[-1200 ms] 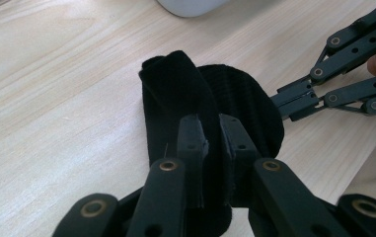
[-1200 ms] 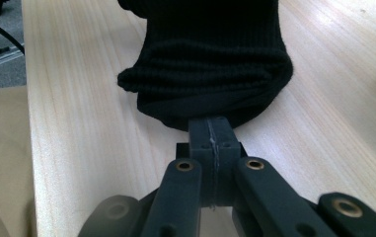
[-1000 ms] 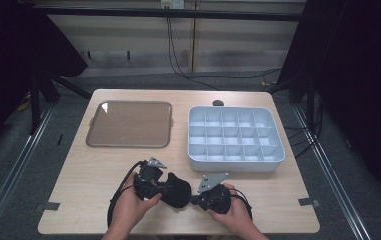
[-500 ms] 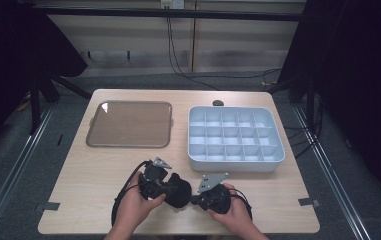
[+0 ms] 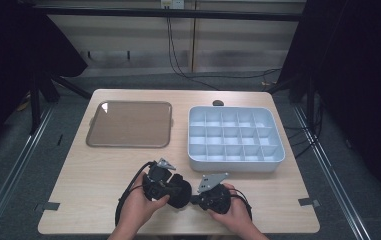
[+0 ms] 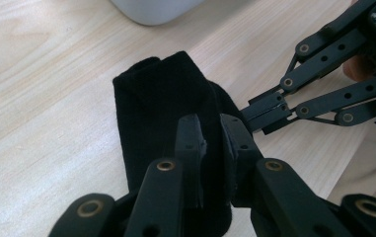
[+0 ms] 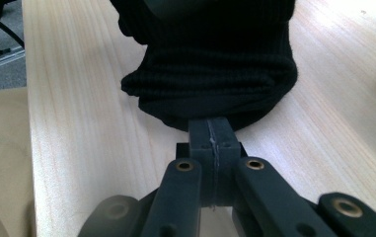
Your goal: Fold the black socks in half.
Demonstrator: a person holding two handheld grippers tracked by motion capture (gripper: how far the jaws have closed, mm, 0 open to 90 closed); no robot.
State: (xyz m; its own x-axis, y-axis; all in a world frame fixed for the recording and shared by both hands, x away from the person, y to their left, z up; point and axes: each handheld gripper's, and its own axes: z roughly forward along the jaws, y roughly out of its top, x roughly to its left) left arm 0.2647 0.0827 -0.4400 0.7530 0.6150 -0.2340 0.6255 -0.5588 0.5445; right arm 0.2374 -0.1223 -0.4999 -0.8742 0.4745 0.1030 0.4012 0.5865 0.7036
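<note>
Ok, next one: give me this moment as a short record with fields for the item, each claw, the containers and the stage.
item: black sock, rolled, on the table
left claw: shut on the sock
right claw: shut, tips at the sock's cuff; grip on it unclear
containers: divided grey bin, brown tray, both without a sock
stage: sock not yet placed

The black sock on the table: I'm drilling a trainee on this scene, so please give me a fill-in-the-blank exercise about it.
1. The black sock lies on the ___ table.
2. The left gripper has its jaws closed on the ___.
3. The brown tray sits to the ___ of the white divided box in the high view.

Missing words: wooden; sock; left
</note>
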